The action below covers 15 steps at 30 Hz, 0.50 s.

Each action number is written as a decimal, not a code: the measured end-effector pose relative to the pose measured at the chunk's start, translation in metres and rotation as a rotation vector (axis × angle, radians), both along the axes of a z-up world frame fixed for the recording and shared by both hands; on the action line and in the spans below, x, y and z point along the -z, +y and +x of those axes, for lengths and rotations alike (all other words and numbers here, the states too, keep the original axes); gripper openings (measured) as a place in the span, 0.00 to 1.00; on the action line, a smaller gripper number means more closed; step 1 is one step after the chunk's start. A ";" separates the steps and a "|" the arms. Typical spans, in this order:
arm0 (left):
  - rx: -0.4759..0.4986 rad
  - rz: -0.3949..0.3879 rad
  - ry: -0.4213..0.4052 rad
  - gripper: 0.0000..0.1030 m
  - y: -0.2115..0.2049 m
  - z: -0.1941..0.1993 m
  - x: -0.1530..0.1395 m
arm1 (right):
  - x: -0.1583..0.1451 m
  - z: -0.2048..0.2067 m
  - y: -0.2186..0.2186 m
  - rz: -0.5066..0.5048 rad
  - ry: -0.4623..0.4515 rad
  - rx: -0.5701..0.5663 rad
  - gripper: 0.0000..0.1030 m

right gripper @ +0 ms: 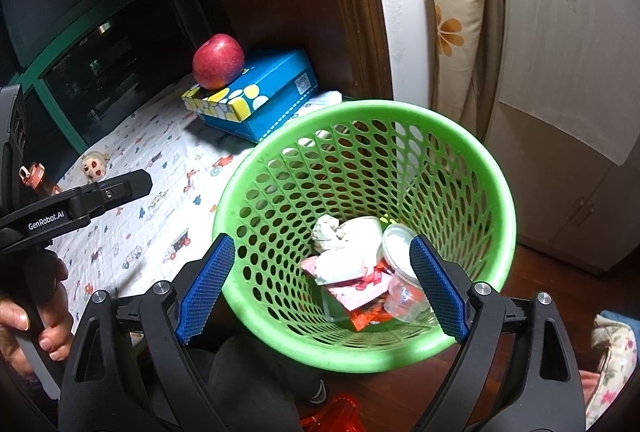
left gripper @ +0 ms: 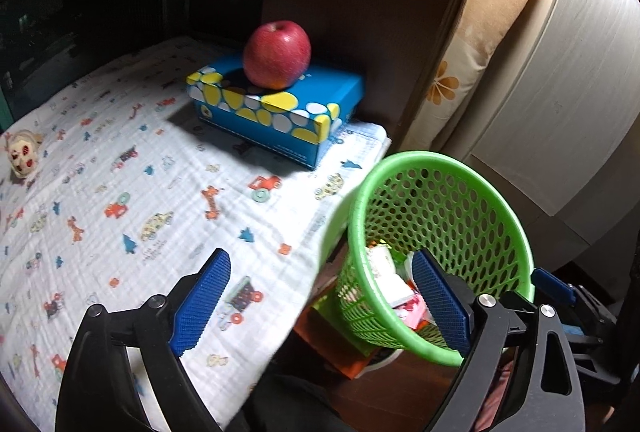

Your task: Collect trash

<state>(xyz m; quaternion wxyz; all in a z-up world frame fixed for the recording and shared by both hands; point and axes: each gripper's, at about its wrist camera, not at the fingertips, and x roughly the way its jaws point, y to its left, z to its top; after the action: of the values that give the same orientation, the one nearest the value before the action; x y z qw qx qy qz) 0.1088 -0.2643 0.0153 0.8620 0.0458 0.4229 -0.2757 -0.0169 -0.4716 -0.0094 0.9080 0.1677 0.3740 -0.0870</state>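
Right wrist view gives me the printed cloth (right gripper: pixel 152 224), cut off at the frame edge, then the green mesh basket (right gripper: pixel 460 159) beside it, holding a crumpled tissue (right gripper: pixel 332 232), wrappers (right gripper: pixel 360 292) and a clear cup (right gripper: pixel 400 272), partly hidden. I see both the right gripper (right gripper: pixel 320 284) and left gripper (left gripper: pixel 316 304) spread wide, gripping nothing.

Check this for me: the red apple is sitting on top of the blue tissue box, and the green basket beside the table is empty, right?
Not quite. The apple does sit on the blue tissue box, but the green basket is not empty: the right wrist view shows crumpled paper, wrappers and a clear plastic cup inside it.
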 end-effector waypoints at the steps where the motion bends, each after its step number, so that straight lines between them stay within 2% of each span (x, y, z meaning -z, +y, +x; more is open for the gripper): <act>1: -0.007 0.007 -0.012 0.89 0.003 0.000 -0.001 | -0.001 0.001 0.002 0.000 0.000 -0.004 0.86; 15: -0.136 0.061 -0.108 0.92 0.056 0.000 -0.013 | -0.013 0.024 0.038 -0.020 -0.025 -0.094 0.87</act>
<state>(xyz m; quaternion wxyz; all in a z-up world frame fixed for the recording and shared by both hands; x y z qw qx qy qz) 0.1092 -0.2080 0.0282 0.8984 0.0583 0.3862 -0.2007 0.0067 -0.4334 0.0033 0.9172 0.1419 0.3694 -0.0457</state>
